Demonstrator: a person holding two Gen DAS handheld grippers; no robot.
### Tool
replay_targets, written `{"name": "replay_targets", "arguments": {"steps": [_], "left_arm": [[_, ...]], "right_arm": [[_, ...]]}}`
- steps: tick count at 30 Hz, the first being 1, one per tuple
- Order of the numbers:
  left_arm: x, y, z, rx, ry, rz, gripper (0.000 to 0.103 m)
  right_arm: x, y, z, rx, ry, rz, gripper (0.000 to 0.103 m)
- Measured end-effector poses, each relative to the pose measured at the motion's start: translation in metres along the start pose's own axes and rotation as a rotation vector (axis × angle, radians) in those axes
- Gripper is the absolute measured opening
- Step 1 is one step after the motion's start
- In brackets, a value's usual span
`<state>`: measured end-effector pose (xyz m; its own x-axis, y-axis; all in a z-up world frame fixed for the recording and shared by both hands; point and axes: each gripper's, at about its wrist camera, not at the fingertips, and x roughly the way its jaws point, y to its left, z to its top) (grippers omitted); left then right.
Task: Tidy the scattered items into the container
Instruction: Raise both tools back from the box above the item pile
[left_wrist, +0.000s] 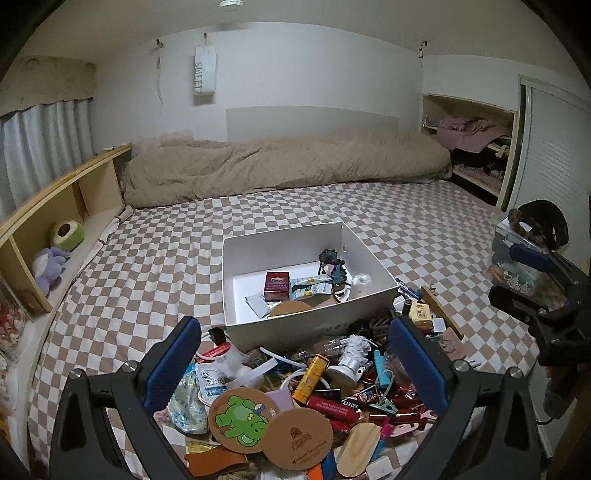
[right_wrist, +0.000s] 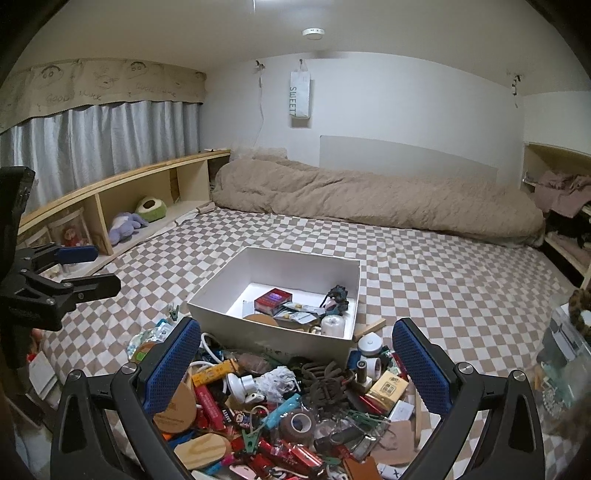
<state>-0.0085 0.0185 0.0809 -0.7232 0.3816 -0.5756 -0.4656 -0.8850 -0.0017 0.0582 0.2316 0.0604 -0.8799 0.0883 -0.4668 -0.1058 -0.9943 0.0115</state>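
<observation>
Both of my grippers hang above the clutter with nothing between their fingers. My left gripper (left_wrist: 295, 365), with blue textured pads, has its jaws spread wide over the heap of small scattered items (left_wrist: 306, 391) that fills the lower middle of its view: a round cork coaster printed with a green elephant (left_wrist: 242, 419), a plain brown round coaster (left_wrist: 298, 437) overlapping it, and a yellow lighter (left_wrist: 312, 376) further up the pile. My right gripper (right_wrist: 295, 365) is likewise wide open, over the same heap (right_wrist: 295, 413), where I see a roll of brown tape (right_wrist: 298, 424) and a small yellow carton (right_wrist: 388, 390).

The white rectangular cardboard box (left_wrist: 291, 326) sits at frame centre on the brown-and-white checked bed sheet (left_wrist: 155, 258), just beyond the pile and touching its far edge. Inside it lie a dark red packet (left_wrist: 276, 286), a small dark figurine (left_wrist: 332, 267) and some sachets. A beige rolled duvet (left_wrist: 280, 166) lies across the upper middle.
</observation>
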Motion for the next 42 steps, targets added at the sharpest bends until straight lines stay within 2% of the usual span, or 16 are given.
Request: {"name": "replay_targets", "arguments": {"steps": [14,20,26,32,42], "left_arm": [[-0.002,0.01,-0.011,-0.02,-0.032,0.05,0.103],[-0.002,0.013,-0.014,-0.036,-0.04,0.03,0.103],[-0.004,0.017,-0.019,-0.037,-0.063,0.041,0.103],[-0.006,0.032,-0.027,-0.057,-0.085,0.088,0.103],[-0.006,0.081,-0.046,-0.154,-0.082,0.185,0.103]], "right_arm": [[0.001,0.005,-0.007,0.0,-0.01,-0.01,0.103],[0.001,0.005,-0.009,0.013,-0.021,-0.005,0.103],[-0.001,-0.003,-0.013,0.035,-0.036,-0.037,0.103],[0.002,-0.017,-0.022,0.066,-0.033,-0.082,0.103],[0.013,-0.052,-0.045,0.142,0.023,-0.15,0.103]]}}
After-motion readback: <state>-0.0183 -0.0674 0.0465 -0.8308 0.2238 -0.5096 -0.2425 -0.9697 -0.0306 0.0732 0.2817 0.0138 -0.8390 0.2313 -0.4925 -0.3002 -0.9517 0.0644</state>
